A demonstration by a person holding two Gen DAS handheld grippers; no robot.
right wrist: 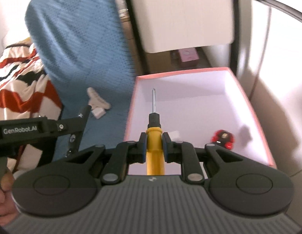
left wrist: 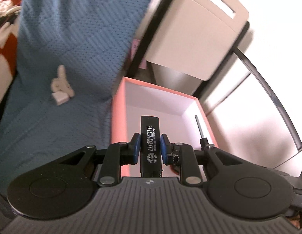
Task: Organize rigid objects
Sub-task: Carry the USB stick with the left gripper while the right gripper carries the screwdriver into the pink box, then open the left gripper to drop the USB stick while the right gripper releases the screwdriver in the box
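My left gripper (left wrist: pixel 150 144) is shut on a black lighter (left wrist: pixel 150 136) with white print, held over the pink box (left wrist: pixel 119 117) with a white inside. My right gripper (right wrist: pixel 154 142) is shut on a yellow-handled screwdriver (right wrist: pixel 154 148), its metal tip pointing into the same pink box (right wrist: pixel 246 101). The screwdriver's shaft also shows in the left wrist view (left wrist: pixel 198 125). A small red toy car (right wrist: pixel 223 136) lies on the box floor at the right. A beige hair claw clip (left wrist: pixel 60 83) lies on the blue blanket (left wrist: pixel 73 39) left of the box; it also shows in the right wrist view (right wrist: pixel 96 99).
A white cabinet (right wrist: pixel 182 13) stands behind the box, with a small pink box (right wrist: pixel 188 57) on the floor under it. A red, white and black patterned cloth (right wrist: pixel 20 85) lies at the left. The left gripper's body (right wrist: pixel 34 130) crosses the right view's left side.
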